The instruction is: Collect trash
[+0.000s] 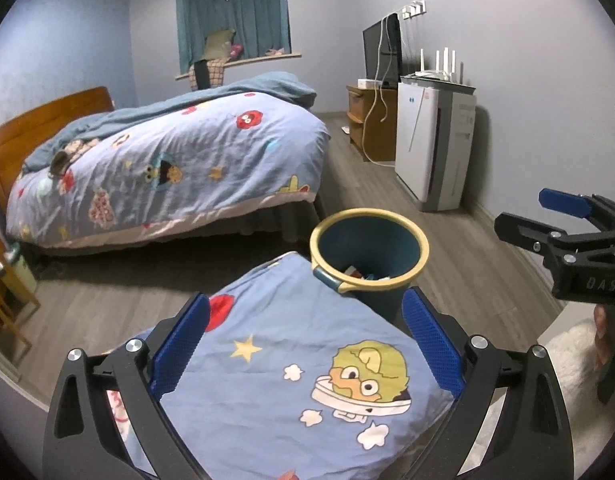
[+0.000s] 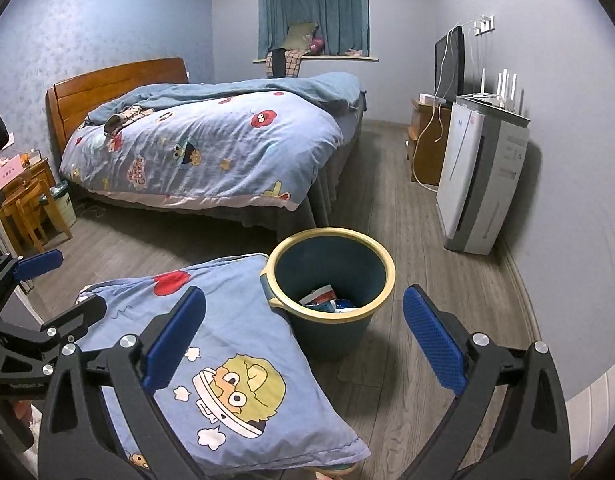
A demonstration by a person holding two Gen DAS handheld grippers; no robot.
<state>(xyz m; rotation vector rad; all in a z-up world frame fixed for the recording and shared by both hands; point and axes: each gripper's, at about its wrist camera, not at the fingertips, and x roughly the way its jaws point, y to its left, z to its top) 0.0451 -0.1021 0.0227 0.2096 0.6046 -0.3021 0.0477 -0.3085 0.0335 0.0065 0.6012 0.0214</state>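
A dark blue trash bin with a cream rim (image 1: 369, 258) (image 2: 331, 294) stands on the wood floor beside a blue cartoon-print pillow (image 1: 291, 380) (image 2: 211, 360). Wrappers lie at the bin's bottom (image 2: 327, 302). My left gripper (image 1: 305, 344) is open and empty, its blue pads spread above the pillow. My right gripper (image 2: 303, 338) is open and empty, over the pillow's edge and the bin. The right gripper also shows at the right edge of the left wrist view (image 1: 563, 236). The left gripper shows at the left edge of the right wrist view (image 2: 39, 300).
A bed with a blue cartoon quilt (image 2: 211, 148) fills the middle of the room. A white air purifier with a router on top (image 2: 479, 176), a wooden stand with a monitor (image 2: 431, 140) stand along the right wall. Small wooden chairs and a bucket (image 2: 61, 204) stand at the left.
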